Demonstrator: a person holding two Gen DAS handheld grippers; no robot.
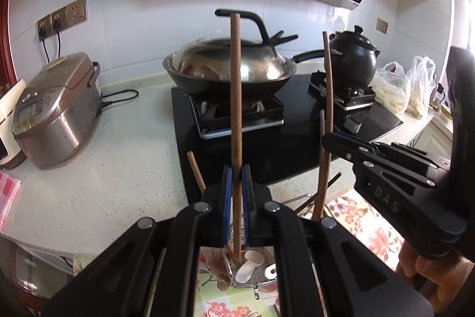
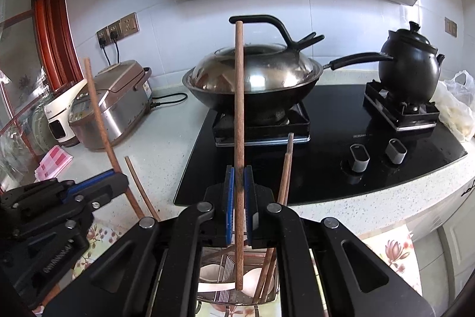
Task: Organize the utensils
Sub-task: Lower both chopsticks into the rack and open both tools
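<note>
L tongs (image 1: 237, 177) clamp chopstick (image 1: 236, 97), R same (upright)

A matt brown wooden chopstick (image 1: 236, 97) is seen. The wok lid (image 1: 231, 55) is made of polished, reflective metal. The hob (image 2: 326, 156) is of glossy black glass, and the tabletop (image 1: 118, 144) of smooth speckled stone.

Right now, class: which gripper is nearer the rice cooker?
Left. The left gripper is on the rice cooker side; the right gripper is beyond it, toward the kettle.
</note>
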